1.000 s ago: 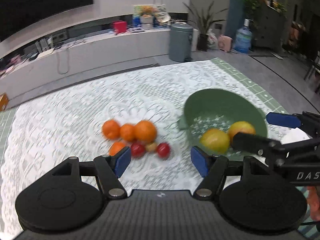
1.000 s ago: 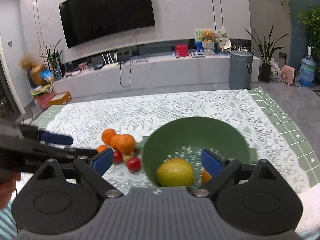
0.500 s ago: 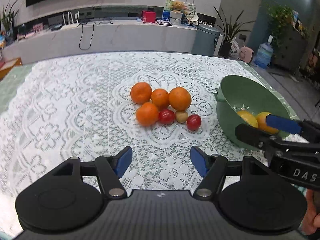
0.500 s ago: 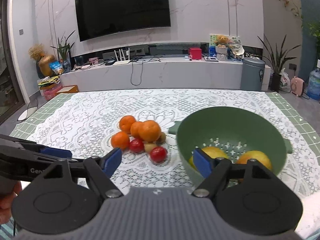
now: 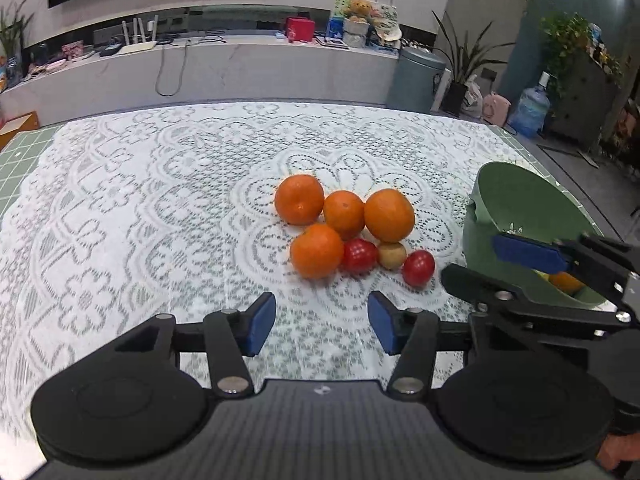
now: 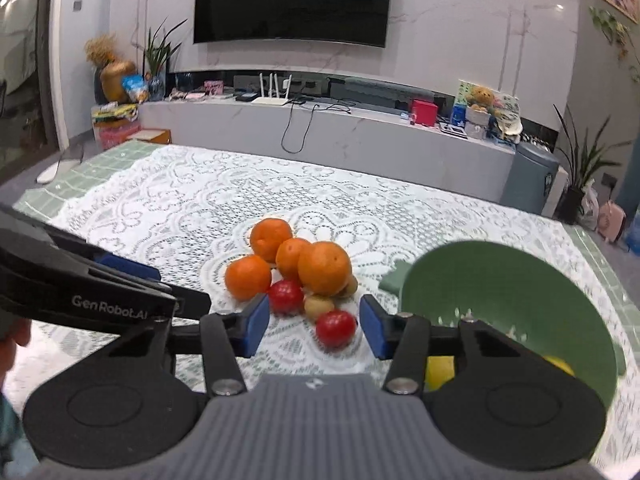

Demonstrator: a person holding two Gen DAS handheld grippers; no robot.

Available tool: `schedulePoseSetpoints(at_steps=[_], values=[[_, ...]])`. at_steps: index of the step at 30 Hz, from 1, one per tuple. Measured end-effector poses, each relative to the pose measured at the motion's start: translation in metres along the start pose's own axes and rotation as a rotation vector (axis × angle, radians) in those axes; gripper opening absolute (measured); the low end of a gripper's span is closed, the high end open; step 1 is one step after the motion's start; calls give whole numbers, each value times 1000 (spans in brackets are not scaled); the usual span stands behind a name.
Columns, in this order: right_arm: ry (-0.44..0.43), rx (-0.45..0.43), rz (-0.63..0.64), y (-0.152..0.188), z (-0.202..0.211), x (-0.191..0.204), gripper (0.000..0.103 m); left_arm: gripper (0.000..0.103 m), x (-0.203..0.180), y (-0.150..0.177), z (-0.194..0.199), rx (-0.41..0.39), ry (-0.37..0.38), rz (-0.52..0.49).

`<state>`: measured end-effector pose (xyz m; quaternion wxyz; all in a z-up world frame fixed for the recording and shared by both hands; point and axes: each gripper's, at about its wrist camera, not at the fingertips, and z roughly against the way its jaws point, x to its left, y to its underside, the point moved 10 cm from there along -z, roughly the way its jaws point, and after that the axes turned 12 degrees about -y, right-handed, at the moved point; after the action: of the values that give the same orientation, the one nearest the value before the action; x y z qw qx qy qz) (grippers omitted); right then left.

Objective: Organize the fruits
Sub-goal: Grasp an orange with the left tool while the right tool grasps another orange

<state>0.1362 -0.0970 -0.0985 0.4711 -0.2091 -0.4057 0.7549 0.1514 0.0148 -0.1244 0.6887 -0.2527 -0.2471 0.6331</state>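
Several oranges [image 5: 316,250] [image 6: 324,267], two red fruits [image 5: 418,267] [image 6: 335,328] and a small brown one [image 5: 392,255] lie bunched on the lace cloth. My left gripper [image 5: 322,326] hovers just short of the pile, its jaws closing on nothing. My right gripper [image 6: 314,326] [image 5: 504,264] is closing too. The nearest red fruit shows just ahead between its blue pads, untouched. A green colander bowl [image 5: 520,200] [image 6: 480,256] stands to the right, holding yellow fruit [image 6: 440,372] and an orange one [image 5: 566,282].
The white lace cloth [image 5: 140,220] covers a green checked table. Behind it run a low white media shelf [image 6: 320,128], a grey bin [image 5: 416,80] and potted plants. The left gripper's body [image 6: 80,292] crosses the right view's left side.
Both grippers have sunk toward the table and swung from the bowl to the fruit pile, which now looks larger. Both pairs of jaws stand narrower than before.
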Motion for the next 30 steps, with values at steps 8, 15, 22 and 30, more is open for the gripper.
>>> schedulePoseSetpoints(at_steps=[8,15,22,30], values=[[-2,33,140,-12,-32,-6,48,57,6,-15,-32,69,25,-25],[-16,103,253,-14,-56,-12,47,57,6,-20,-49,111,83,9],[-12,139,271,-15,-76,-14,46,60,6,-26,-66,168,124,102],[-16,156,252,-16,-89,-17,46,61,4,-25,-81,212,131,136]])
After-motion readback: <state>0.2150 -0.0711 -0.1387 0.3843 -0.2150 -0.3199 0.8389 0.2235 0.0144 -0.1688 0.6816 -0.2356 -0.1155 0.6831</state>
